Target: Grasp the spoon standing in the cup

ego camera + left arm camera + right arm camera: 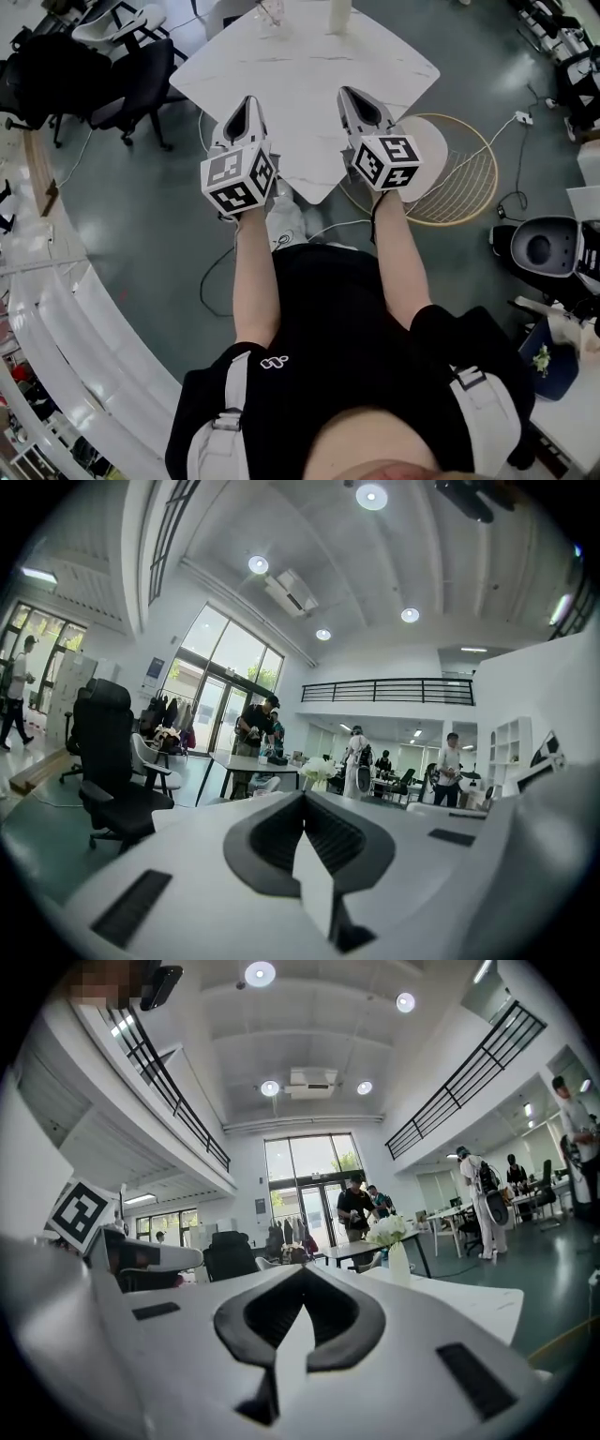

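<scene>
The left gripper (249, 101) and right gripper (352, 94) hover over the white table's (300, 70) near half, each with its jaws pressed together on nothing. The small clear cup (272, 11) stands at the far edge, left of a white vase (338, 15). Its spoon is too small to make out.

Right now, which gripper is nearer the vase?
Right. The right gripper is almost straight in front of the vase; the left gripper is farther off, to its left.
</scene>
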### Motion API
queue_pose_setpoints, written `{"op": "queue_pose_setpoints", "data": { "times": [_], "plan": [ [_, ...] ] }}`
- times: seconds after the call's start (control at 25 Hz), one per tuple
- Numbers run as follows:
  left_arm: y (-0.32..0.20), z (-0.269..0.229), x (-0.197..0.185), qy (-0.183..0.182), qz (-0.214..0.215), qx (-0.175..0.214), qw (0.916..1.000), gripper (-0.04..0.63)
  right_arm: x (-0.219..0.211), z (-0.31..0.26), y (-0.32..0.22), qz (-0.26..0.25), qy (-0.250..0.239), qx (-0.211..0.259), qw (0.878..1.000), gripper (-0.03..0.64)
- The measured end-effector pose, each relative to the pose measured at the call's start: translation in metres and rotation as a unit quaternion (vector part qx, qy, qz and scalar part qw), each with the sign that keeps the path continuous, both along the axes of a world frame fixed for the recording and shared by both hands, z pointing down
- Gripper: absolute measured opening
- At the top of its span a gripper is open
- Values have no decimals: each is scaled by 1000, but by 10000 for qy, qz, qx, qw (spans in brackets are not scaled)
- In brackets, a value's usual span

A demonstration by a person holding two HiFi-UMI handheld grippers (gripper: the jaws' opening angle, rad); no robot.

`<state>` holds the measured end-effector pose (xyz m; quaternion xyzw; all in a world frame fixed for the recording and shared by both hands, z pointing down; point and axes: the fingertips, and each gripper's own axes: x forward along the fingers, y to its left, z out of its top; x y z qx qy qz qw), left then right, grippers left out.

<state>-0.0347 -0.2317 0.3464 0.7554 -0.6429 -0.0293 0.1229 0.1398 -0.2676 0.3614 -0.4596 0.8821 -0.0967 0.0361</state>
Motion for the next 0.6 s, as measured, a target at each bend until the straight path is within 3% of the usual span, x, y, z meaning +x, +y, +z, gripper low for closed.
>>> {"op": "queue_pose_setpoints", "data": {
  "times": [0.2,0.6],
  "plan": [
    [-41,17,-4,136,115,-115,9998,15,-8,9,-34,28,127,-68,9999,6],
    [-133,80,-43,331,-38,-539,9980,15,-72,75,-124,-425,365,-507,9971,6]
  ]
}}
